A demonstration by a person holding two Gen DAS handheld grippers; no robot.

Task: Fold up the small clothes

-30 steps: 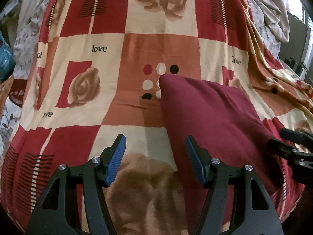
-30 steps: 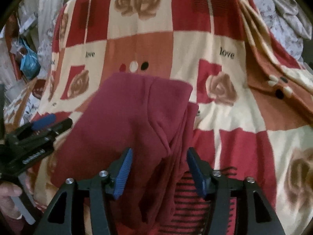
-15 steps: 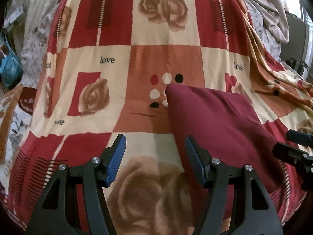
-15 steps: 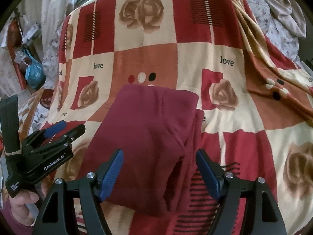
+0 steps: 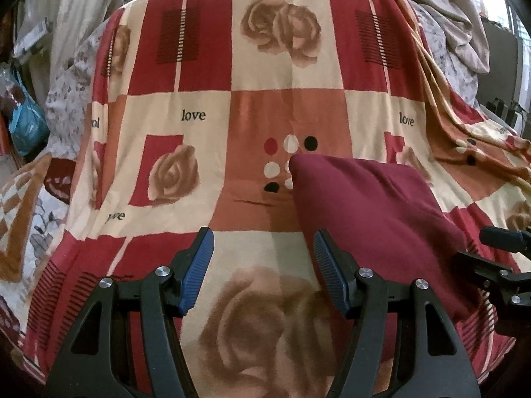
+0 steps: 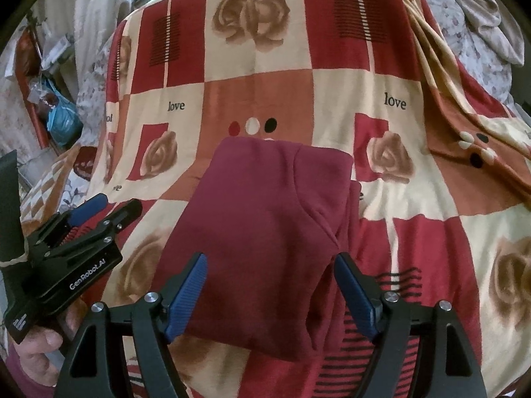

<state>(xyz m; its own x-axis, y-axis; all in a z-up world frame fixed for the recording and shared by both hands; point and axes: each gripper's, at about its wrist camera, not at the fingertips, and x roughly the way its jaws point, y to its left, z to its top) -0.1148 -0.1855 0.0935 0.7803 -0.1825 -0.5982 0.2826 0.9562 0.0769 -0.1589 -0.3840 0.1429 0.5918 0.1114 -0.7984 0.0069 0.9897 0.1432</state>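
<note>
Hovering my right gripper (image 6: 270, 292), fingers apart, over the folded maroon fleece garment (image 6: 265, 225) on the red-and-cream rose-print blanket (image 6: 259, 49). My left gripper (image 5: 264, 268), also apart, holds nothing; garment at its 2 o'clock.

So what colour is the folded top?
Dark red top, clearest in the right wrist view.

Soft daylight entered from a window (image 5: 516, 20) at the upper right, where it glared white. The patterned blanket (image 5: 205, 152) was evenly lit, with faint shadows. Fisheye bending curved both frames, whose corners were black and edges slightly blurred.
</note>
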